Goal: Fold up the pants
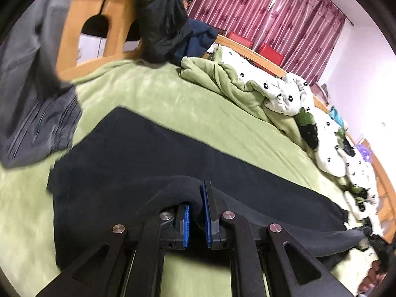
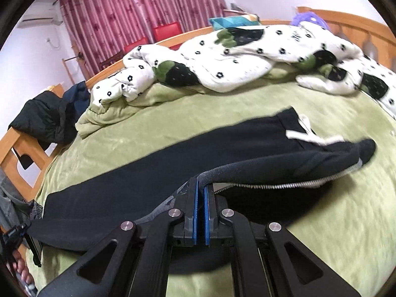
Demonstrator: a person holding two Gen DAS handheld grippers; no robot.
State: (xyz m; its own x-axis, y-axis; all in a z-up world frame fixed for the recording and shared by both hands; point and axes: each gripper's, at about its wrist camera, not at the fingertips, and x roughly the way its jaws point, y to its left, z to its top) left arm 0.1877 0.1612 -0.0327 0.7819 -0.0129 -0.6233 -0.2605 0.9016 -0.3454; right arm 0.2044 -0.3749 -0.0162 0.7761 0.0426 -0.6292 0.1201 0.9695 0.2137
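Both grippers' fingers, left (image 1: 198, 198) and right (image 2: 201, 188), clamped on black pants (image 1: 148, 153) fabric

A green bed cover (image 1: 173, 104) spreads beyond and below the fingers in both views. Past the fingertips, toward the far edge, lies a rumpled white duvet with black flower print (image 2: 235, 57) — its green underside bunched at the end nearer the dark jacket (image 1: 160, 19), which is draped over the wooden bed frame (image 1: 99, 7) far ahead and to the left in the left wrist view. A grey garment (image 1: 32, 104) hangs at the far left of those fingers. Behind everything hang red patterned curtains (image 2: 118, 14), with two red chair backs (image 2: 165, 29) just before them — a teal cushion (image 2: 232, 21) sits farther right.
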